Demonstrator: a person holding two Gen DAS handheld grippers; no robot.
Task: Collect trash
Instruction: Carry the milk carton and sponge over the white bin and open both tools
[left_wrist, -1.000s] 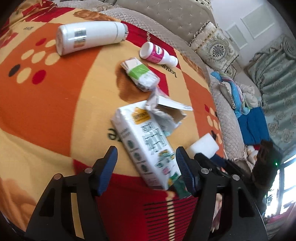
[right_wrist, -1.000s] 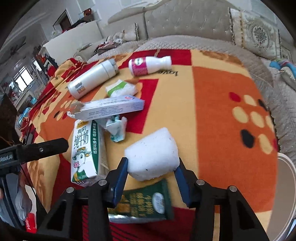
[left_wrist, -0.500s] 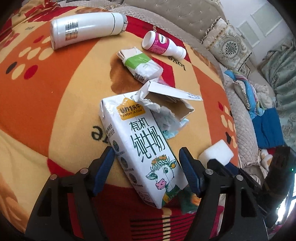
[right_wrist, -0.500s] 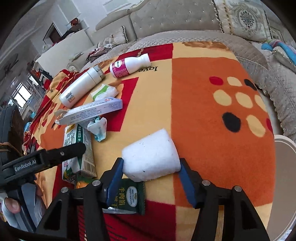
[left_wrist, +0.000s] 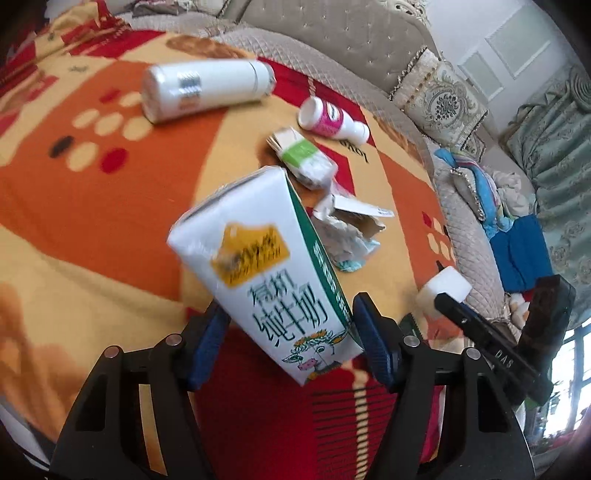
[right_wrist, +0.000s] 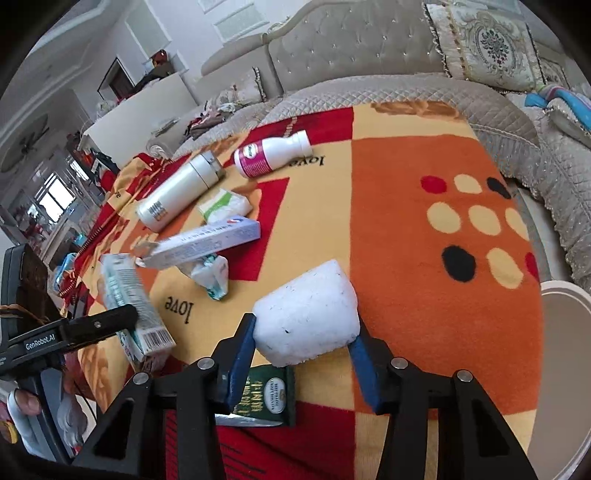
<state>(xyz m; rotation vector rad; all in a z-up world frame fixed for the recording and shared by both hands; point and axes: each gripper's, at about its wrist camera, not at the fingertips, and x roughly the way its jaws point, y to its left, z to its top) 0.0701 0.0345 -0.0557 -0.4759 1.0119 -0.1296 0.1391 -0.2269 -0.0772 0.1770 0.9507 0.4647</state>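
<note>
**Carton and foam both up in a claw**

Left claw (left_wrist: 286, 341) closing on milk carton (left_wrist: 273, 280), tilted clear of the blanket (left_wrist: 74, 206). Probably empty, light, walls crushable; best gripped low across the broad faces. Right claw (right_wrist: 301, 363) closing on white foam block (right_wrist: 308, 314), just above a green packet (right_wrist: 266, 400). Featherlight, crumbly; gentle squeeze mid-body.

A patterned blanket (right_wrist: 424, 192) in orange, red and cream is spread over a quilted grey sofa (right_wrist: 369, 59). Embroidered cushions (left_wrist: 439, 99) are propped behind. Daylight is admitted through a window (right_wrist: 55, 195).
</note>
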